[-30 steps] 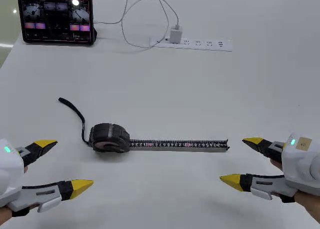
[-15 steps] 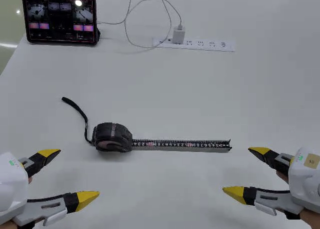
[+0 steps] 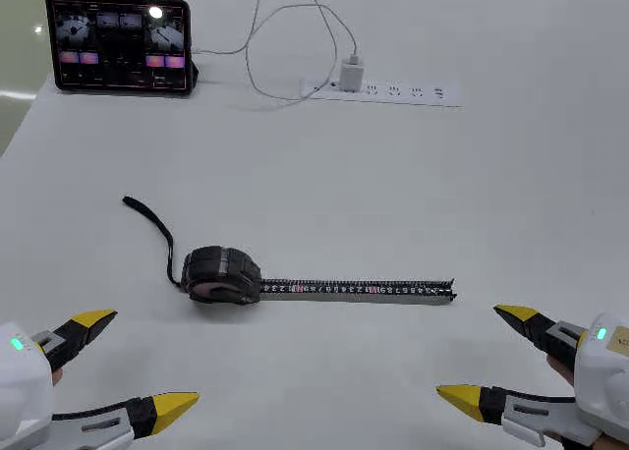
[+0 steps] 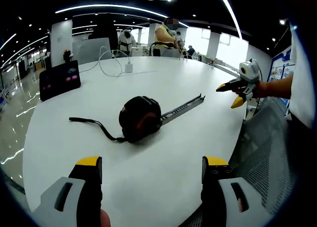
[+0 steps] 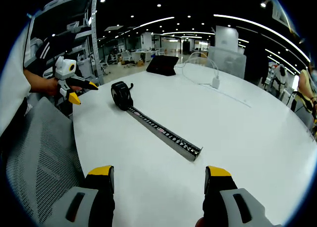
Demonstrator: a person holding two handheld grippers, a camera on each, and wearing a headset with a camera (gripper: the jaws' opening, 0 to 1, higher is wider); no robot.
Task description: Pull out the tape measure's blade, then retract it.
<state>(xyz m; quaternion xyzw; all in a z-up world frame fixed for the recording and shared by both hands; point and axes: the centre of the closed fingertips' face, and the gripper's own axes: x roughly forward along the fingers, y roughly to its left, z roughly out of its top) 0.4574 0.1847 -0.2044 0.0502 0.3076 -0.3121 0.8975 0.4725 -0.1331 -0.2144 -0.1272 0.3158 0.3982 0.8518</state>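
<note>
Tape measure on the white worktop, slightly toward 8 o'clock of centre, case on its side. Left tool at 7 o'clock and right tool at 5 o'clock: jaws spread, empty, both apart from the tape. Blade extended flat toward 3 o'clock. Wrist strap trails toward 10 o'clock. Risk: with nothing pinning the case, releasing the lock may let the blade whip back and the case skid.
</note>
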